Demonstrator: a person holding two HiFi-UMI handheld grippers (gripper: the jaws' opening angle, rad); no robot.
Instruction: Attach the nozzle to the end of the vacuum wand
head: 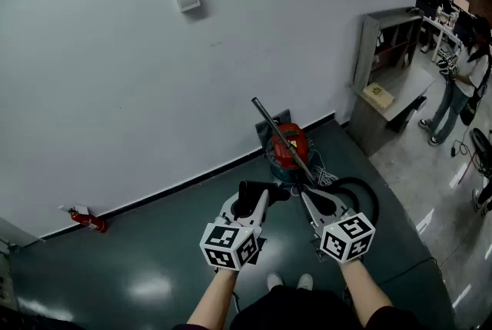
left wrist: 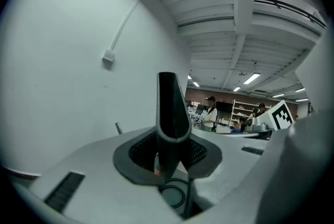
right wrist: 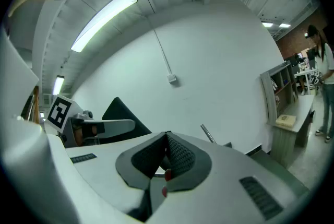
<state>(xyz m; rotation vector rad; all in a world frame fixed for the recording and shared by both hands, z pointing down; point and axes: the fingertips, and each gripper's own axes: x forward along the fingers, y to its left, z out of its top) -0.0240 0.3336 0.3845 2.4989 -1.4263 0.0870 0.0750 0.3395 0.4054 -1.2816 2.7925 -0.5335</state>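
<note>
Grippers fill the bottom of the head view: the left gripper (head: 247, 207) carries the black nozzle (head: 255, 191) in its jaws, and the right gripper (head: 311, 199) is just beside it, both over the dark green floor (head: 154, 244). Ahead, by the white wall (head: 115, 51), sits the red vacuum (head: 289, 145). Its metal wand (head: 275, 127) slants up and to the left (its free end apart from the nozzle), and a black hose (head: 363, 187) loops at the right. A red fire extinguisher (head: 88, 221) is at the wall's foot, far left.

Left gripper view: the jaws stand partly apart, clamped on the nozzle's lower end. The nozzle rises upright between them, and the wand's tip shows small at the left, against the wall.

Right gripper view: the jaws are pressed together with nothing between them. The left gripper and its nozzle show at the left, and the wand's end lies beyond the jaws, a little to the right.
</note>
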